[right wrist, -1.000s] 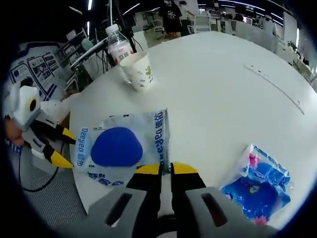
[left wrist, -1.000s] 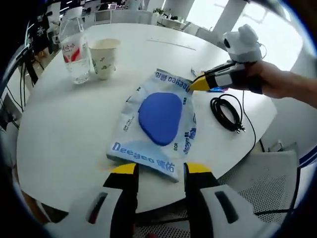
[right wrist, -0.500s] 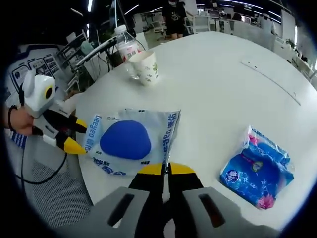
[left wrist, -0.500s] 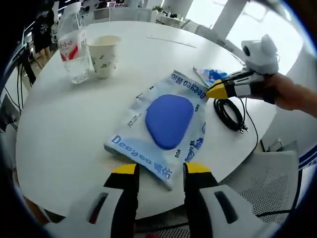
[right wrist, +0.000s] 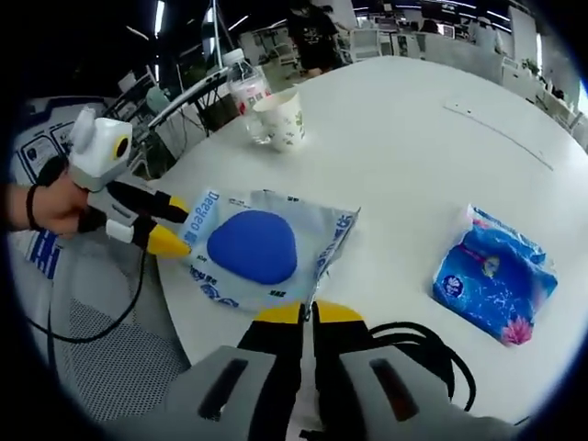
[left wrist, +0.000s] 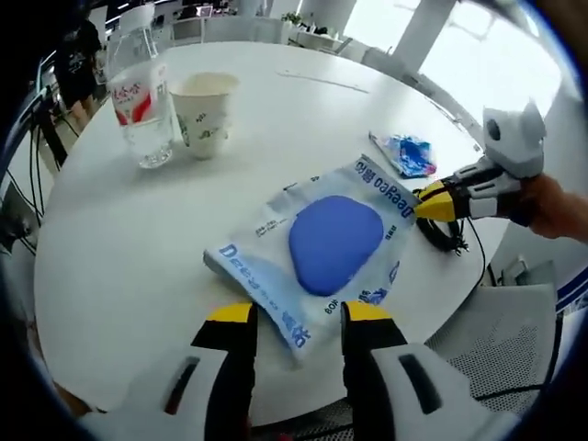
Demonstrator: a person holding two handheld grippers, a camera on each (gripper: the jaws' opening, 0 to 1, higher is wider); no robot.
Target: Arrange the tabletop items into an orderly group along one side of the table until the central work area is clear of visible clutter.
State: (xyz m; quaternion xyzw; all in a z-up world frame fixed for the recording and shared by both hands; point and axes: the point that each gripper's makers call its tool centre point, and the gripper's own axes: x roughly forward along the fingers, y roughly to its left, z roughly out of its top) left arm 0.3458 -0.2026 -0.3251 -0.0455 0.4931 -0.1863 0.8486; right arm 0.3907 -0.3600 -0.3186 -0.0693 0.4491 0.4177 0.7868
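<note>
A clear plastic package (left wrist: 317,253) with a blue oval pad inside lies on the round white table (left wrist: 138,239). My right gripper (left wrist: 430,202) comes in from the right, held by a hand, and is shut on the package's far edge. In the right gripper view, the package (right wrist: 253,250) runs to my shut right gripper (right wrist: 299,312). My left gripper (left wrist: 299,312) stands open, one corner of the package lying between its jaws. It enters the right gripper view from the left as the left gripper (right wrist: 173,225), held by a hand at the package's other end.
A water bottle (left wrist: 138,101) and a paper cup (left wrist: 204,110) stand together at the far side. A blue tissue pack (right wrist: 496,280) lies to the right, and a coiled black cable (right wrist: 418,344) sits at the near edge. Mesh chairs (right wrist: 101,367) surround the table.
The package has slid and turned toward the table's edge with my shut right gripper, which drew back. The tissue pack has come into the left gripper view. My left gripper stays open.
</note>
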